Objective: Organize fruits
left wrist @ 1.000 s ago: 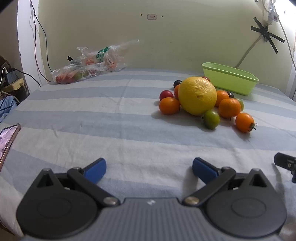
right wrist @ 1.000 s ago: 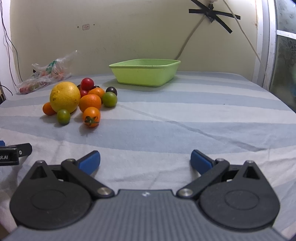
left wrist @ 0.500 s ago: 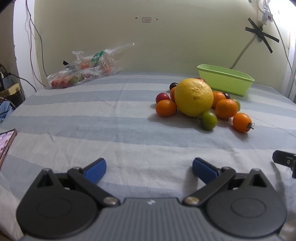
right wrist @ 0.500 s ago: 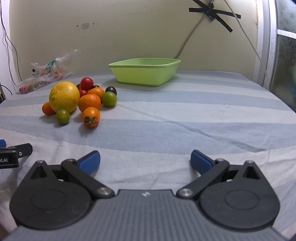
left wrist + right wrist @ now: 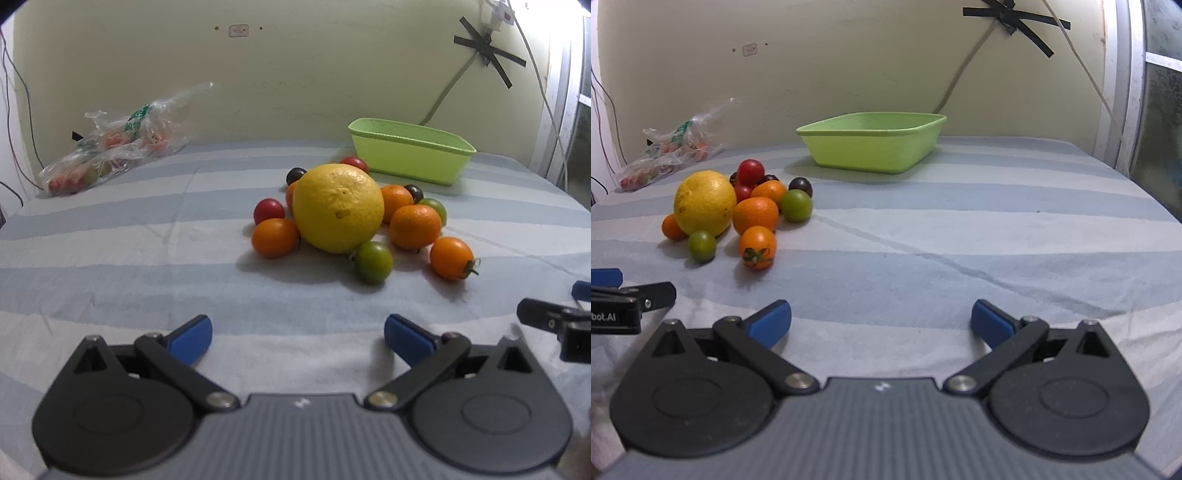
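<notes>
Fruit pile sits on the striped blue-and-white cloth (image 5: 147, 258) covering the table, toward its far edge, left of centre as the right wrist camera sees it. At its core is a large round yellow citrus (image 5: 338, 208), with small fruits packed against it: an orange cherry tomato (image 5: 275, 237) and a red cherry tomato (image 5: 269, 209) on one side, a green cherry tomato (image 5: 373, 262) touching its near underside, two small mandarins (image 5: 415, 226) on the other side, dark purple tomatoes (image 5: 295, 174) behind. An orange tomato with a green calyx (image 5: 451, 257) lies slightly apart, nearest the table's near edge. The empty light-green plastic tray (image 5: 871, 147) stands just beyond the pile by the far edge; nothing is in it yet, so the task looks unstarted. A clear plastic bag of produce (image 5: 110, 155) lies at the far left corner. Left gripper (image 5: 297, 334) faces the pile with jaws spread wide and nothing between them; right gripper (image 5: 881, 319) likewise spread and empty, low over the cloth near the near edge. Risks, as I judge them: lifting the citrus first would free the leaning tomatoes to roll, possibly off the table; the citrus looks about as wide as the jaw opening, so a grip may slip; cherry tomatoes are soft and could be crushed by a hard pinch; the two grippers sit close and could collide converging on the pile.
</notes>
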A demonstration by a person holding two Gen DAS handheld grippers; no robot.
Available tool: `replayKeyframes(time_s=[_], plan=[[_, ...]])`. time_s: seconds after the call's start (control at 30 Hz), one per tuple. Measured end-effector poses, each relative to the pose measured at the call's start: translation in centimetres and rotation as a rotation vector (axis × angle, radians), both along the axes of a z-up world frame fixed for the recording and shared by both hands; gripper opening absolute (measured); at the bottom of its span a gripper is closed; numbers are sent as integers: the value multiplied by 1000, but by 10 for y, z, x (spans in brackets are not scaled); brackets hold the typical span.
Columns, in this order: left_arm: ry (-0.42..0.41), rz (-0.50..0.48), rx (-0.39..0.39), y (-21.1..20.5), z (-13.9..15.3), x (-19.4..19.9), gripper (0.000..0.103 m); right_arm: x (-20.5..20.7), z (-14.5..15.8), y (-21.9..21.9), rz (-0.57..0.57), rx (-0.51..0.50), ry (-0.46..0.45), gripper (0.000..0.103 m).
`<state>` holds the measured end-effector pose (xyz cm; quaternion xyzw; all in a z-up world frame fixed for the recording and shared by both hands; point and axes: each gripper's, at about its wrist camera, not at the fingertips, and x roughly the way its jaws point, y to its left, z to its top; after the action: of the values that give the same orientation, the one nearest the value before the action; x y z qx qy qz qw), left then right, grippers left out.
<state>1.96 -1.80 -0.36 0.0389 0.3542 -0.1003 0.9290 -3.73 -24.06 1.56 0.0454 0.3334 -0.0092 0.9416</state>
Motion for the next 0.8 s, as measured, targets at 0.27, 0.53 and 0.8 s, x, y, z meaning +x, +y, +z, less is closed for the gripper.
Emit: replayKeyframes(time_s=[0.27,0.53,0.8], plan=[[-23,-9,13,-4,-3,1,103,4,-2,-2,-18,10,-26,103],[-26,-5,10,-3,-2,-1,103,1,-3,5,-1,-29,-25,103],[-26,-4,8,-2,-2,0,103,1,-4,8,31,-40,-24,103]])
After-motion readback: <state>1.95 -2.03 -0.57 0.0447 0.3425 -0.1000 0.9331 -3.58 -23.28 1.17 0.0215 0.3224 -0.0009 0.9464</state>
